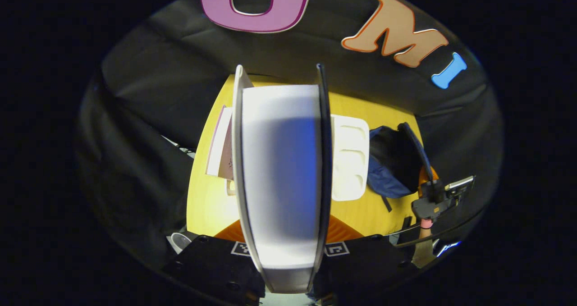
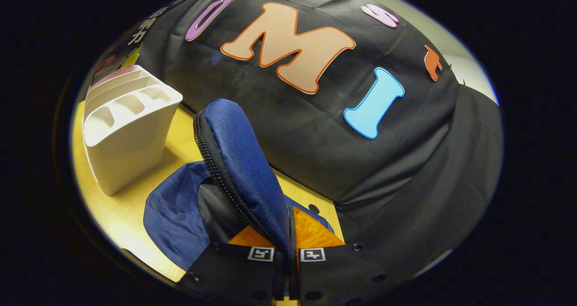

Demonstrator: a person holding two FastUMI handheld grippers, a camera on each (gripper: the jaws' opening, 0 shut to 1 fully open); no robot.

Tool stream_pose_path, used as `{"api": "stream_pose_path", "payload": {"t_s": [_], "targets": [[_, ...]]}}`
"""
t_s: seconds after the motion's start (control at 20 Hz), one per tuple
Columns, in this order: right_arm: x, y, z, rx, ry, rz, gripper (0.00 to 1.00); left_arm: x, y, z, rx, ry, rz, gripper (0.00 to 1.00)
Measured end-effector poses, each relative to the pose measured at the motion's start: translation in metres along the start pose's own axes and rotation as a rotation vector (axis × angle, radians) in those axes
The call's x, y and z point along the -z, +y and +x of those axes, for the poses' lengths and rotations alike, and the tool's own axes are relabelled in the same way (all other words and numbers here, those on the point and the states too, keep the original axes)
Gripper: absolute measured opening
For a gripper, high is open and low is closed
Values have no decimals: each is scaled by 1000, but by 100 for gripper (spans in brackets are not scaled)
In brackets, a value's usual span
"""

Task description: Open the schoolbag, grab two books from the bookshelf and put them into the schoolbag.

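Schoolbag (image 2: 180, 211) lies open on the yellow table (image 2: 130, 211), at 4 o'clock from the white bookshelf (image 2: 126, 130). Right gripper (image 2: 284, 243) has its fingers pinched tight on the bag's blue flap (image 2: 243, 162). Left gripper (image 1: 284, 252) has its fingers squeezing a book (image 1: 281, 175), held up above the table.

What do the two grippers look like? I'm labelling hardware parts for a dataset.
Each gripper, left and right, has a black body with round screw holes and two small black-and-white square markers at the jaws' base. The left gripper view also shows the right one with a black cable.
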State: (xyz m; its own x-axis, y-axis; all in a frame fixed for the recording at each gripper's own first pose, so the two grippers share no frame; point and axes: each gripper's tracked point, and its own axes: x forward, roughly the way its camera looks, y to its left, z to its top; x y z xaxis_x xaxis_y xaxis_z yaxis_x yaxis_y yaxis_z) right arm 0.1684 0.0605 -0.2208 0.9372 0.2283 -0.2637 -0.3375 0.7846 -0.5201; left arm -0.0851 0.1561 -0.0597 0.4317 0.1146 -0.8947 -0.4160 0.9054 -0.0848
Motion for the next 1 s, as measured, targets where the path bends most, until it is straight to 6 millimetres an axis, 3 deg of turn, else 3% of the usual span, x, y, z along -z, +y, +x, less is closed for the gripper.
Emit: {"api": "stream_pose_path", "payload": {"t_s": [0.2,0.4,0.65,0.85,1.0], "targets": [[0,-4,0,5,3,39,7,-11,-52,0,123,-71,28,40],[1,-5,2,4,8,71,5,-21,-123,22,285,-92,10,41],[2,-7,0,4,15,134,7,-17,-193,80,423,-62,-2,39],[2,-11,-3,2,21,160,7,6,-233,129,480,22,-43,39],[3,-12,-4,1,27,179,7,9,-264,163,535,39,-88,39]]}}
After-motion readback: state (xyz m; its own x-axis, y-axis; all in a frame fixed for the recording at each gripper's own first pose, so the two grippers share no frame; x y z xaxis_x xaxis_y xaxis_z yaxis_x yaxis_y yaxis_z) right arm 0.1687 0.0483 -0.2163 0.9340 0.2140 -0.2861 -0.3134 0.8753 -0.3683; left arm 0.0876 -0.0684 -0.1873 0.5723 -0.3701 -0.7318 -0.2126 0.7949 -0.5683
